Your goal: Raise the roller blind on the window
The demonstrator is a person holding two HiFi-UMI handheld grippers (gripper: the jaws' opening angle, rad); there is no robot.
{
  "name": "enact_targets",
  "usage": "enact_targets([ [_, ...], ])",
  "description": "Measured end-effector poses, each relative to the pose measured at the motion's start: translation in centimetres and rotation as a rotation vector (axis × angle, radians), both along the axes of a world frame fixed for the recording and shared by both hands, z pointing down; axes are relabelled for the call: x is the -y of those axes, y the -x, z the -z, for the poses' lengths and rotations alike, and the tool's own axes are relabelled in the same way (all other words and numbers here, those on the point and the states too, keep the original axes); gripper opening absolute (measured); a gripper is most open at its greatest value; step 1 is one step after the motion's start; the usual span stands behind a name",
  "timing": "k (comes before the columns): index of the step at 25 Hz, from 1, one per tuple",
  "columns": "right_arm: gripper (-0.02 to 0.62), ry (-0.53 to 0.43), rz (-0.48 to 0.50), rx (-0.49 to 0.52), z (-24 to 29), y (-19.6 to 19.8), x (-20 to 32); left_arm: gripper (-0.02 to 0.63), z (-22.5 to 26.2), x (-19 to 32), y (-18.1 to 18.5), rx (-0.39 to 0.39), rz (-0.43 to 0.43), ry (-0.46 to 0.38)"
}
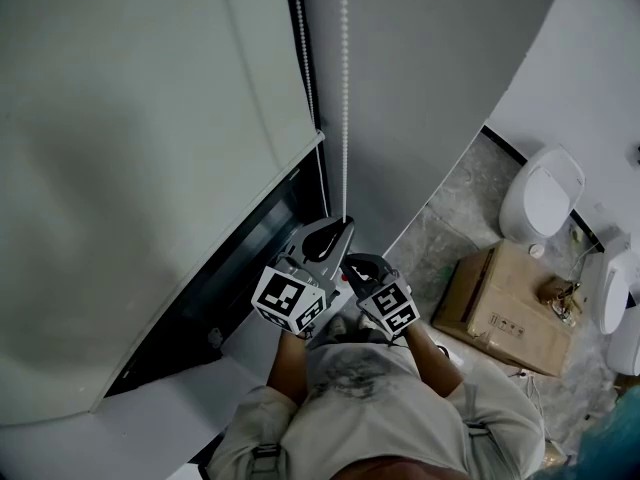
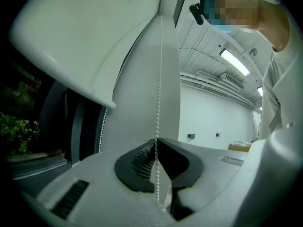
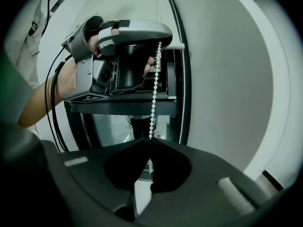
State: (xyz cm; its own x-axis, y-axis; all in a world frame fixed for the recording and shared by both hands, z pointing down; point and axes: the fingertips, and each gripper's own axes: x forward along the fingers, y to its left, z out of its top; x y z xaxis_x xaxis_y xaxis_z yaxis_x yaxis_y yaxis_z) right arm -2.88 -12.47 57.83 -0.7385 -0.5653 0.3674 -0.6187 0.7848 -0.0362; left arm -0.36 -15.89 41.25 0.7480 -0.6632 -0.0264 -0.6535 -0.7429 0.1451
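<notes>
In the head view, the bead chain (image 1: 346,88) is being held taut beside the partly lowered roller blind (image 1: 150,168). In the left gripper view, it is being pinched by the left gripper (image 2: 156,148), jaws closed on it. In the right gripper view, it is being clamped just below by the right gripper (image 3: 149,140), likewise closed, so a pull is judged under way, with a higher regrasp being called for next.

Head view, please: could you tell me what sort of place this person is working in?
Probably a showroom or mock-up hall rather than a home: white toilets sit on the floor beside a cardboard box, and the left gripper view shows a big hall's ceiling with strip lights.
</notes>
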Motion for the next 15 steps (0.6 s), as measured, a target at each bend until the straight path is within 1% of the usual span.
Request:
enact_targets([
  [5, 0.011, 0.011, 0.0, -0.011, -0.9, -0.2, -0.3, 0.023, -0.9, 0.0, -0.1, -0.002, -0.003, 0.012],
  [8, 0.014, -0.012, 0.001, -0.002, -0.2, -0.3, -0.4, 0.023, -0.9, 0.0, 0.0, 0.006, 0.0, 0.01],
  [11, 0.019, -0.051, -0.004, 0.041, 1.8, -0.6, -0.2, 0.023, -0.9, 0.2, 0.2, 0.008, 0.004, 0.009],
  [15, 0.043, -0.111, -0.017, 0.081, 5.5, -1.5, 0.3, 0.023, -0.9, 0.3, 0.5, 0.005, 0.011, 0.008],
])
